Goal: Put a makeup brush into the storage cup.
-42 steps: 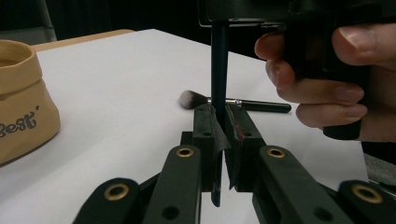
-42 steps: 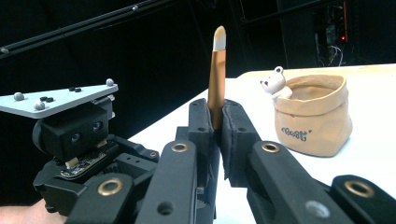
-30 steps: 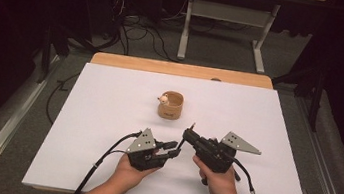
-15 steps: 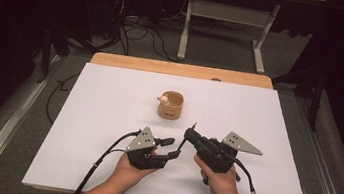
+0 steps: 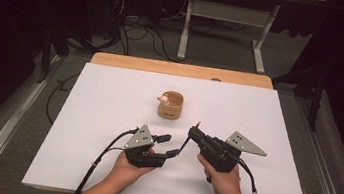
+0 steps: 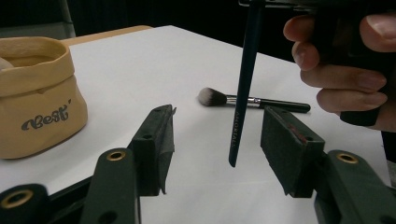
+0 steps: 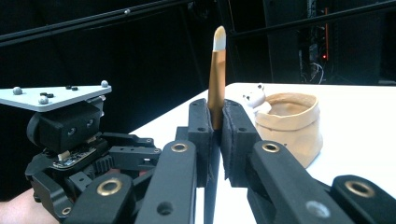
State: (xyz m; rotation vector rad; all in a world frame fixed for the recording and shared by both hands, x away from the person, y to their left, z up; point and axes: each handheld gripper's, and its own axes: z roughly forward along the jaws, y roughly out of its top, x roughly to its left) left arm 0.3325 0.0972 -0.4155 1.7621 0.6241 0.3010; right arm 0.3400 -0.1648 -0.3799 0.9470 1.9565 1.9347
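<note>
The right gripper (image 7: 212, 135) has its jaws clamped on a slim makeup brush (image 6: 243, 84), gold ferrule and pale tip sticking up past the pads, dark handle hanging down on the other side. That handle's end sits between the pads of the left gripper (image 6: 217, 140), which have just been opening and stand apart from it on both sides. The tan fabric pot (image 5: 171, 105) is farther up the table, beyond both grippers. A second brush (image 6: 252, 99) lies flat beyond the handle.
</note>
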